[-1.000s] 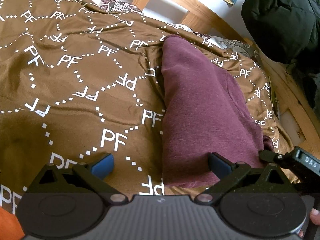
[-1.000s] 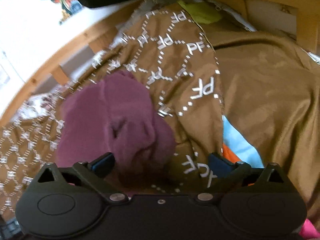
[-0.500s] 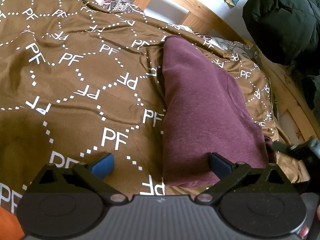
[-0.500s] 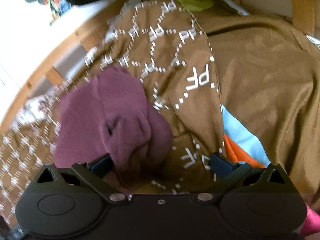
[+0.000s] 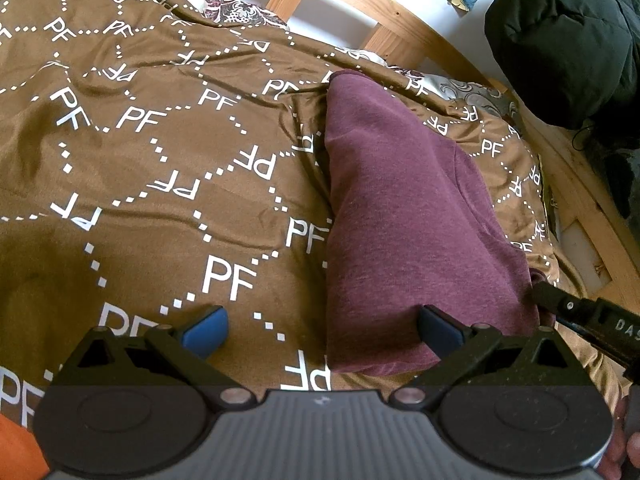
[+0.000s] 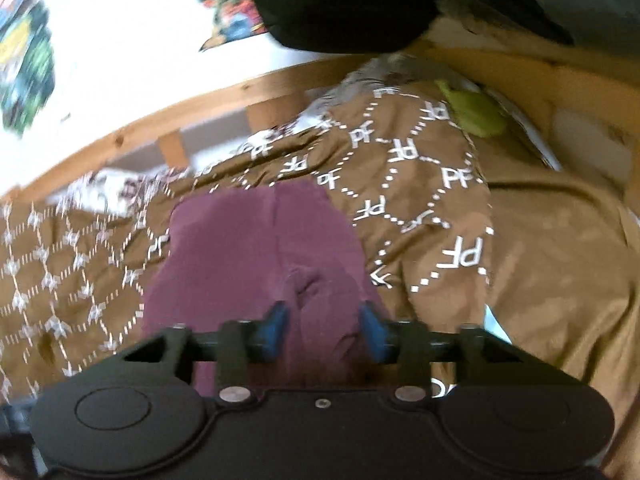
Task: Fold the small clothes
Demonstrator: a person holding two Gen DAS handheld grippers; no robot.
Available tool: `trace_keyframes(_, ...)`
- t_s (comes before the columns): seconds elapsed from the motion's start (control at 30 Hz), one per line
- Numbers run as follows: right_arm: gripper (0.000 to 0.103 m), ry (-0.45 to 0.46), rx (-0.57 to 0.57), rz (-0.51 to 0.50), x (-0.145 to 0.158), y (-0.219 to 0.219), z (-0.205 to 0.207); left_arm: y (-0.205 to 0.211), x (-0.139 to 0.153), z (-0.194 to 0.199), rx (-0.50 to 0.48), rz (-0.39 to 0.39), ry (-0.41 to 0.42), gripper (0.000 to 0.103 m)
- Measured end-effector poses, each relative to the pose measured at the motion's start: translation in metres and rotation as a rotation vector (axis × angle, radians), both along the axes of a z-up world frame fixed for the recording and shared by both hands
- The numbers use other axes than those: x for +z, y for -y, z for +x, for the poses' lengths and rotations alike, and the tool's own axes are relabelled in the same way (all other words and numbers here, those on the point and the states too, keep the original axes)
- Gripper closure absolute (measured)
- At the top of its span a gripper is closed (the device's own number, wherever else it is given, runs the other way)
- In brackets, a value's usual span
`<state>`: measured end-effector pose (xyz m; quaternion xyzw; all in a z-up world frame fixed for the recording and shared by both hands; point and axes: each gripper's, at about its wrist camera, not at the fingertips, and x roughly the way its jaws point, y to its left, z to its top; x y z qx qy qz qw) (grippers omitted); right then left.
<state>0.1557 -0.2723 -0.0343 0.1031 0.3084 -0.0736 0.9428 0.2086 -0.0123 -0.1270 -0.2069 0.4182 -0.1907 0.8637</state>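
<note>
Garment (image 5: 404,216) plain maroon, faintly heathered; it lies on a brown bedspread (image 5: 168,168) printed with white "PF" letters inside dotted white diamonds. Bed frame (image 5: 400,20) pale natural wood, with a floral pillow (image 5: 228,8) in white and dark plum, a black bundle (image 5: 560,40), a lime-green scrap (image 6: 476,114). Gripper pads (image 6: 276,326) blue on black bodies.

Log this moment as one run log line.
left tongs: open, over bedspread | right tongs: just closing, bunched maroon shirt corner between pads | fold: unfinished
</note>
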Motion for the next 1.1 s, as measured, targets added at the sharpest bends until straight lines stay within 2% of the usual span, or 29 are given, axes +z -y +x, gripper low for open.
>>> trace_keyframes(0.03,0.079,-0.004,0.003,-0.007,0.0,-0.001,0.0,0.0,0.0,0.0,0.0,0.0,0.0,0.001)
trace_keyframes(0.07,0.09,-0.007,0.003,-0.014,-0.001,-0.003,-0.001,0.0,0.0,0.0,0.0,0.0,0.0,0.001)
trace_keyframes(0.13,0.094,-0.009,-0.01,-0.033,-0.001,-0.004,-0.002,0.0,0.0,0.0,0.0,-0.001,0.0,0.001)
trace_keyframes(0.27,0.096,-0.029,-0.066,-0.081,0.001,-0.004,-0.006,0.001,-0.001,0.0,0.0,-0.002,-0.001,0.001)
trace_keyframes(0.47,0.095,-0.134,-0.084,0.001,-0.012,0.009,0.001,0.0,-0.001,0.001,-0.002,-0.005,-0.001,0.001)
trace_keyframes(0.53,0.087,-0.111,-0.085,0.019,-0.009,0.01,-0.002,0.0,-0.001,0.001,-0.001,-0.009,-0.003,0.001)
trace_keyframes(0.57,0.079,-0.097,-0.088,0.027,-0.007,0.011,-0.003,0.0,-0.001,0.001,0.0,-0.009,-0.003,0.001)
trace_keyframes(0.6,0.064,-0.074,-0.089,0.044,-0.005,0.012,-0.006,0.0,-0.001,0.001,0.0,-0.009,-0.003,0.001)
trace_keyframes(0.63,0.055,-0.053,-0.092,0.062,-0.003,0.014,-0.009,0.0,-0.001,0.001,0.001,-0.008,-0.002,0.001)
trace_keyframes(0.67,0.04,-0.035,-0.097,0.076,-0.001,0.016,-0.011,0.001,-0.001,0.001,0.002,-0.008,-0.002,0.001)
trace_keyframes(0.7,0.034,-0.018,-0.104,0.088,0.0,0.019,-0.013,0.001,-0.001,0.001,0.002,-0.009,-0.001,0.001)
trace_keyframes(0.73,0.032,-0.006,-0.109,0.103,0.001,0.021,-0.014,0.001,-0.001,0.002,0.003,-0.01,-0.001,0.001)
trace_keyframes(0.8,0.021,0.011,-0.115,0.142,0.002,0.026,-0.014,0.0,-0.001,0.002,0.007,-0.018,0.0,0.001)
trace_keyframes(0.9,0.01,0.035,-0.113,0.197,0.001,0.032,-0.013,-0.002,0.001,0.005,0.007,-0.058,0.004,0.001)
trace_keyframes(1.0,0.003,0.051,-0.099,0.255,-0.001,0.036,-0.011,-0.007,0.002,0.013,0.017,-0.134,0.03,0.001)
trace_keyframes(1.1,0.001,0.065,-0.081,0.29,-0.003,0.039,-0.006,-0.005,0.001,0.026,0.019,-0.172,0.041,0.001)
